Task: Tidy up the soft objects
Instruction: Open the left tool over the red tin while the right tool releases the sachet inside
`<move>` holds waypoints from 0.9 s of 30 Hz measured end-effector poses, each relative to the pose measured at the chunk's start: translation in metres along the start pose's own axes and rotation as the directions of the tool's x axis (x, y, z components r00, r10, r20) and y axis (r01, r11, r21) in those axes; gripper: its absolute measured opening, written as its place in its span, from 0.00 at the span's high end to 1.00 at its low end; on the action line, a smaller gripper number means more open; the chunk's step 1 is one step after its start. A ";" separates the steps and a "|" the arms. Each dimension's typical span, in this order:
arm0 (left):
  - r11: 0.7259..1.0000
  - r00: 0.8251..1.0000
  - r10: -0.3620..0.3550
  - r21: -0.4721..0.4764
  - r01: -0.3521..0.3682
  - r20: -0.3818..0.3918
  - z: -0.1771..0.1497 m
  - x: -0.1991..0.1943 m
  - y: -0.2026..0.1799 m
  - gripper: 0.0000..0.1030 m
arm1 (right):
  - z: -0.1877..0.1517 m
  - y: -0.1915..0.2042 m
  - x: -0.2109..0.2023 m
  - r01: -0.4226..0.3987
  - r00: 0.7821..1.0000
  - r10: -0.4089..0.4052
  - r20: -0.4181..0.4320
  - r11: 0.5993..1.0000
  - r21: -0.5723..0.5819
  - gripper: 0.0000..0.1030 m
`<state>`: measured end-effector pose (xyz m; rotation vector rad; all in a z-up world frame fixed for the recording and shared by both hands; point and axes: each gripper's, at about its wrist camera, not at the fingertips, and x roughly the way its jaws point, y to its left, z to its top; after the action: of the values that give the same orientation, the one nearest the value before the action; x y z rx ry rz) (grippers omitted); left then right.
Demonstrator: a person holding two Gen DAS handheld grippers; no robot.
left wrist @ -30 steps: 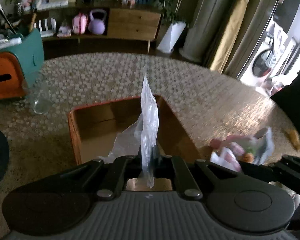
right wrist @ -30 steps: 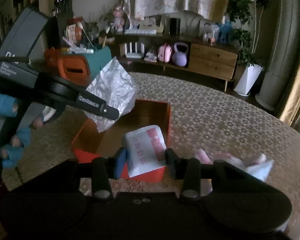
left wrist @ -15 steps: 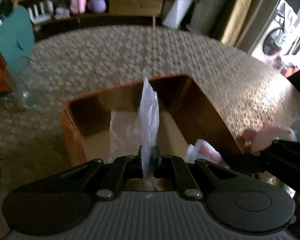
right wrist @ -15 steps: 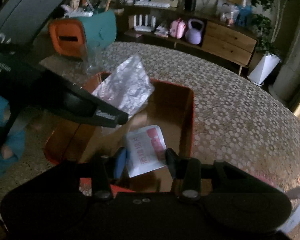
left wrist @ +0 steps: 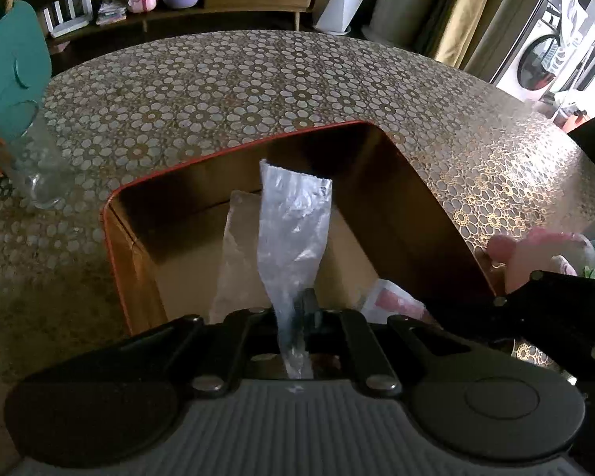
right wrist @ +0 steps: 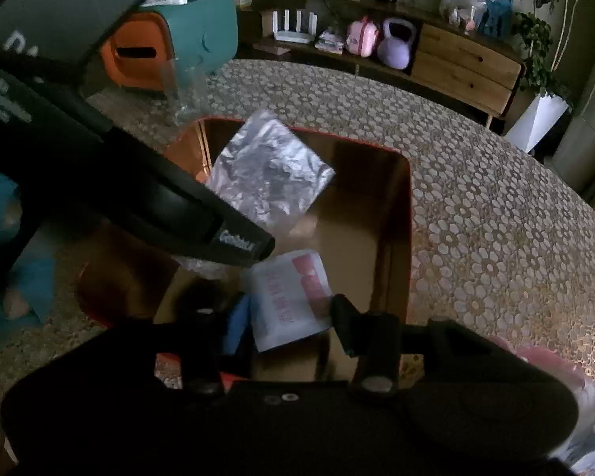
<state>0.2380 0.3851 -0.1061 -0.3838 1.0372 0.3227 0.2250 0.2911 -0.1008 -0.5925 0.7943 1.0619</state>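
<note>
**Both grippers over the open box**

Pointing steeply down into an orange-rimmed cardboard box [left wrist: 234, 150] on the flower-patterned tabletop [left wrist: 258, 79]. Left gripper [left wrist: 297, 313] pinched tight on a crinkled clear plastic bag [left wrist: 293, 230], the bag standing up from the jaws above the box floor. Right gripper [right wrist: 287, 317] at the near end of the box, jaws just opened a little further, a white packet with red print [right wrist: 293, 297] between them; blue pad [right wrist: 236, 325] beside its left edge, right finger [right wrist: 345, 317] at its right edge; cannot tell whether still pressed. Pink soft toy [left wrist: 543, 246] on the tabletop just right of the box. Clear glass [left wrist: 39, 162] to the box's left, teal-and-orange case [right wrist: 170, 43] behind it.
</note>
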 end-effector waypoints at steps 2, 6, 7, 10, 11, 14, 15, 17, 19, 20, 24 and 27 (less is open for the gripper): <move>1.000 1.000 -0.001 0.002 0.001 0.002 0.000 -0.002 0.000 0.92 | 0.000 0.000 -0.001 0.000 1.000 0.000 0.003 1.000 -0.003 0.52; 1.000 1.000 0.007 0.014 -0.007 0.010 -0.002 -0.006 -0.002 0.89 | -0.002 -0.002 -0.008 -0.005 1.000 0.005 0.020 1.000 0.014 0.49; 1.000 1.000 0.008 0.014 -0.008 0.010 -0.002 -0.008 -0.004 0.86 | -0.002 -0.003 -0.009 -0.009 1.000 0.009 0.023 1.000 0.015 0.49; 0.999 0.999 0.019 0.028 -0.020 0.034 -0.005 -0.016 -0.007 0.59 | -0.005 -0.004 -0.015 -0.023 0.999 0.022 0.036 0.999 0.023 0.42; 0.999 0.999 0.023 0.032 -0.025 0.044 -0.006 -0.019 -0.008 0.44 | -0.005 -0.004 -0.018 -0.026 0.999 0.025 0.042 0.999 0.026 0.41; 0.998 0.997 0.037 0.042 -0.040 0.064 -0.008 -0.029 -0.013 0.39 | -0.008 -0.005 -0.030 -0.021 0.998 0.019 0.065 0.999 0.031 0.40; 0.998 0.997 0.043 0.047 -0.046 0.067 -0.009 -0.032 -0.014 0.39 | -0.009 -0.006 -0.035 -0.017 0.997 0.014 0.072 0.999 0.035 0.40; 0.996 0.995 0.055 0.062 -0.060 0.083 -0.012 -0.040 -0.018 0.39 | -0.011 -0.007 -0.046 -0.012 0.996 0.008 0.091 0.999 0.050 0.39; 0.995 0.992 0.064 0.072 -0.072 0.107 -0.015 -0.050 -0.022 0.39 | -0.014 -0.008 -0.060 -0.018 0.994 0.011 0.111 0.998 0.061 0.38; 0.995 0.991 0.062 0.075 -0.071 0.118 -0.016 -0.057 -0.023 0.39 | -0.017 -0.009 -0.067 -0.015 0.993 0.007 0.119 0.998 0.063 0.37; 0.995 0.987 0.048 0.074 -0.060 0.154 -0.024 -0.079 -0.028 0.39 | -0.032 -0.012 -0.102 -0.001 0.987 -0.012 0.158 0.997 0.078 0.32; 0.996 0.984 0.019 0.083 -0.034 0.177 -0.033 -0.097 -0.036 0.39 | -0.044 -0.016 -0.126 0.006 0.983 -0.025 0.183 0.995 0.104 0.30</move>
<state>0.1829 0.3303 -0.0305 -0.2594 0.8804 0.3283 0.1946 0.1853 -0.0246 -0.4056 0.6775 1.0388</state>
